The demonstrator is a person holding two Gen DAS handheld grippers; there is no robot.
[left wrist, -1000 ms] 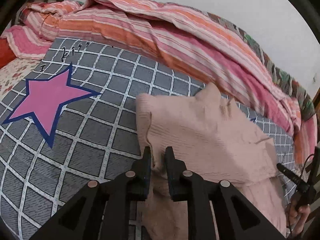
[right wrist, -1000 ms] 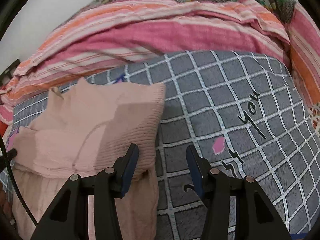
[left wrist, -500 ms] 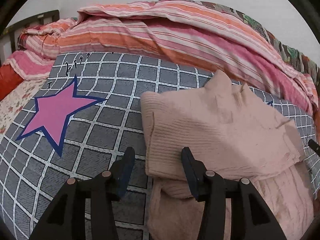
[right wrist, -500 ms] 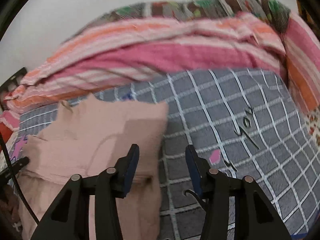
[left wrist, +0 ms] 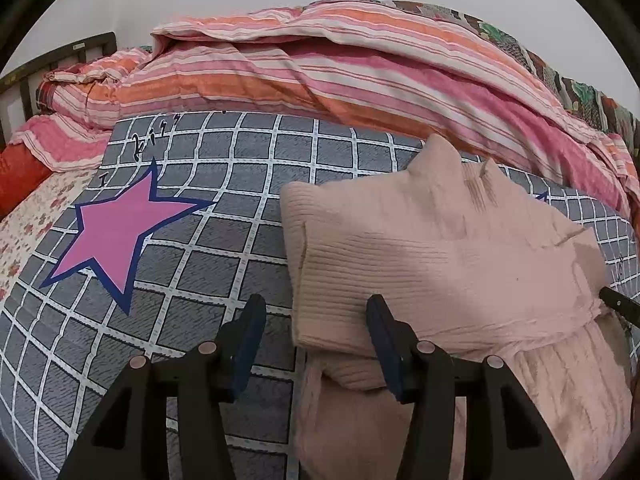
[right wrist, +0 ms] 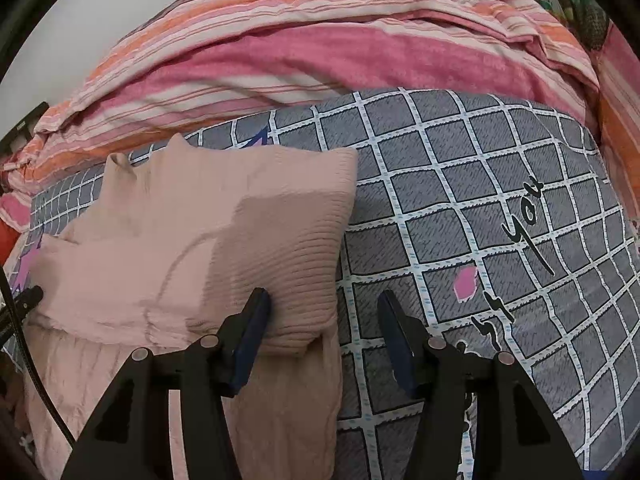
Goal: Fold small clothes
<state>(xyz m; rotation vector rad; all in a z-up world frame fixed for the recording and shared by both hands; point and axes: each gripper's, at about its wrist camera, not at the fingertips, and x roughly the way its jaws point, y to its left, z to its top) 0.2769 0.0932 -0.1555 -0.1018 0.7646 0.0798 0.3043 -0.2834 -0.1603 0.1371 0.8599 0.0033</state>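
Observation:
A pale pink ribbed knit garment [left wrist: 420,264] lies on the grey checked bedsheet [left wrist: 192,264], its upper half doubled back over its lower part. My left gripper [left wrist: 316,332] hovers at the garment's folded left corner; its jaws are opening, and the corner lies loose between them with no pad pressing it. In the right wrist view the same garment [right wrist: 208,248] fills the left half. My right gripper [right wrist: 324,326] stands at the garment's right folded edge, its jaws opening; the left finger [right wrist: 252,332] rests by the cloth, the right one over bare sheet [right wrist: 460,208].
A heap of pink and orange striped bedding [left wrist: 320,72] runs along the far side of the bed. A pink star [left wrist: 116,232] is printed on the sheet to the left. A dark headboard [left wrist: 44,68] stands at the far left. A black cable [right wrist: 28,356] hangs at the left edge.
My left gripper was shut on the garment's folded corner a second ago; its jaws have since parted and let the cloth lie. The right gripper's jaws have widened slightly. The fold stays in place.

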